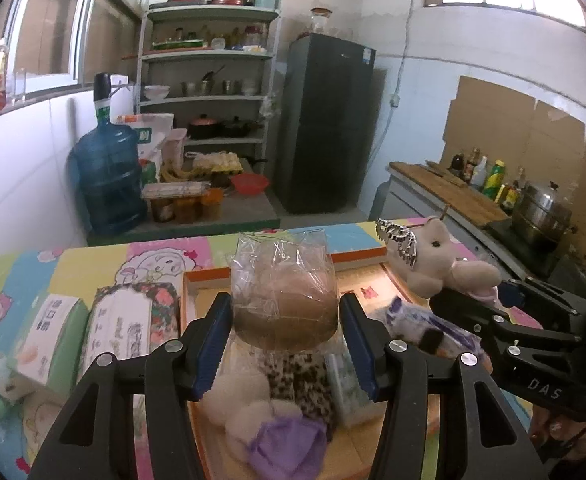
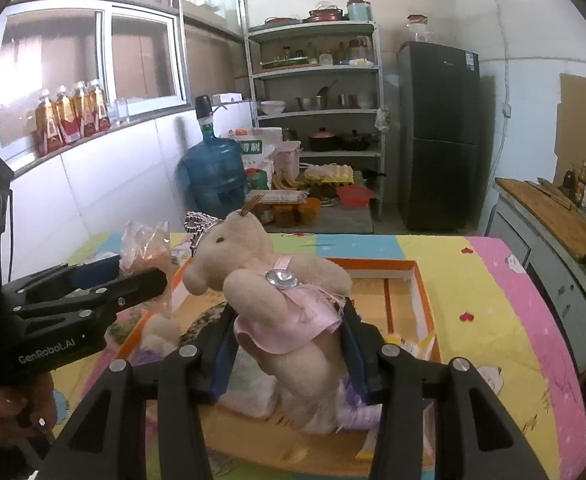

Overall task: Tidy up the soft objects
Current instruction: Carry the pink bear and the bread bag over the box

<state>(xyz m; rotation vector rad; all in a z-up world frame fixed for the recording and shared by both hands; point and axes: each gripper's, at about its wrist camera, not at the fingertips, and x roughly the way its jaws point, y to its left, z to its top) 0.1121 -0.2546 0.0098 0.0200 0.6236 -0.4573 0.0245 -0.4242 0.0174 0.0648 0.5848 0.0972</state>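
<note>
Left gripper (image 1: 285,344) clamped on a clear plastic bag (image 1: 283,292) with something brown and soft inside, held low in the centre of the left wrist view, above the orange tray (image 1: 207,276). Judged light, crinkly and slippery at the film; better gripped across the bulging brown filling than at the loose top, which would likely slide out. Right gripper (image 2: 289,344) clamped on the plush bear (image 2: 269,280) at its pink-skirted waist, centre of the right wrist view, head tipped toward upper left, bead chain (image 2: 199,222) dangling by its ear. Judged light and squashy, safe to squeeze; the chain could snag. Below, more soft things heaped in the tray: a white plush (image 1: 237,404), a purple cloth (image 1: 289,448), a spotted fabric (image 1: 297,380). Lower left of the left wrist view, tissue packs (image 1: 121,328) just beside the tray rim on the colourful tablecloth (image 2: 493,304). Far right half of the tray bare in the right wrist view, so room there for setting down; raised rim a likely catch. Both grippers close together, little clearance between them.
</note>
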